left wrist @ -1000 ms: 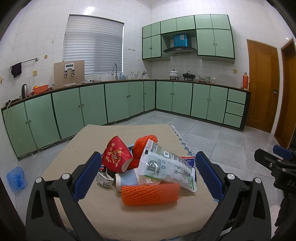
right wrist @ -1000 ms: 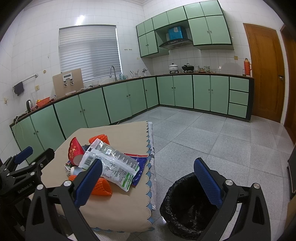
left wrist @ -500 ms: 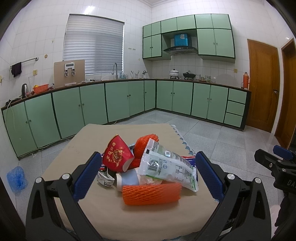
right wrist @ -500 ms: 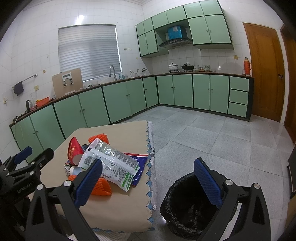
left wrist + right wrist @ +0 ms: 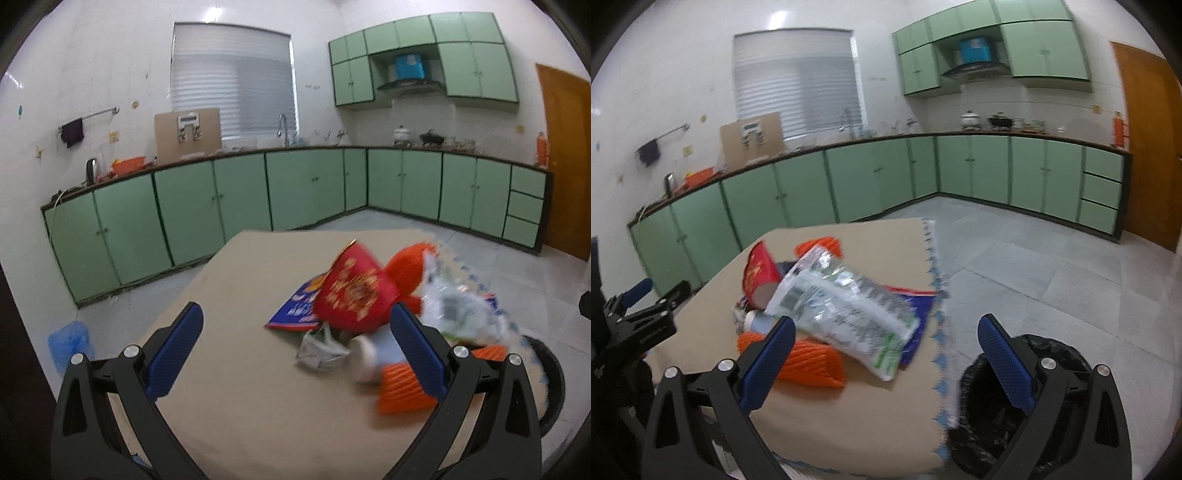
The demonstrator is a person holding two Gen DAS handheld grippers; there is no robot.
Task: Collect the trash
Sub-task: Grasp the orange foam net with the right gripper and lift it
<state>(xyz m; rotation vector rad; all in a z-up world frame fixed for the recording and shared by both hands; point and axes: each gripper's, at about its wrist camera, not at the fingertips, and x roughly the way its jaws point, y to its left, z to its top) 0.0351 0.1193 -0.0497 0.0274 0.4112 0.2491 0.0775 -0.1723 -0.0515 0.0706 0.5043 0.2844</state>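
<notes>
**Two grippers spread wide over a heap of trash**

Both grippers hang with their blue-padded fingers far apart and nothing between them. The left gripper (image 5: 295, 338) hovers above the tan table (image 5: 236, 280); its right finger (image 5: 417, 350) stands in front of the pile, though whether it touches anything cannot be told through the blur. The right gripper (image 5: 886, 350) sits near the table's scalloped edge, with its left finger (image 5: 768, 363) over the orange netting and its right finger (image 5: 1004, 362) over the bin.

The trash lies bunched together on the right half of the table. A red paper cup (image 5: 354, 291) with gold print lies on its side, its mouth turned toward the far left of the table and its base toward the pile. A white plastic bag (image 5: 846, 310) with a barcode and green print lies across the top of the heap, its long axis running from the far left down to the near right in the right wrist view. Under it lies a blue-and-red wrapper (image 5: 923, 314), flat on the cloth. One orange foam net (image 5: 809, 363) lies at the near side, long axis roughly left to right; another orange net (image 5: 820, 245) shows behind the bag. A crumpled silver scrap (image 5: 319, 350) rests just beside the cup.

A bin lined with a black bag (image 5: 1060, 354) stands on the floor just beside the table's right edge.
</notes>
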